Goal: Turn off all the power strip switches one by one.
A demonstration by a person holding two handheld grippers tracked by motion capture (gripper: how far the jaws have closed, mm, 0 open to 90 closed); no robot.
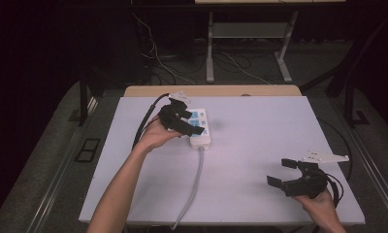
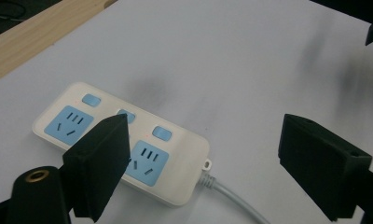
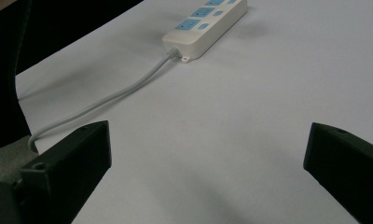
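- The power strip (image 1: 200,127) lies flat on the white counter (image 1: 260,145), toward its far left part, with its grey cord (image 1: 194,182) running off the near edge.
- The left claw (image 1: 191,123) hovers right over the strip with its jaws apart and nothing between them. In the left gripper view one jaw covers the middle of the strip (image 2: 128,140), the other stands off past the cord end over bare counter.
- The right claw (image 1: 283,171) waits well apart from the strip, toward the near right corner of the counter, jaws also spread and empty. From there the strip (image 3: 205,25) shows far off and the cord (image 3: 110,98) trails back toward it.
- The step in hand looks like a reach for the strip, either to grip its body or to press one of the blue switches (image 2: 161,132) beside the sockets.
- To grip it well, turn the left claw so the jaws straddle the strip's short width, not its length, then lower until both pads sit beside the side walls before closing.
- To press a switch, close up first and come down with one tip, straight from above.
- Keep clear of the cord end; a tug there would probably skew the strip on the smooth counter.
- The right claw could steady the strip's far end if it slides.
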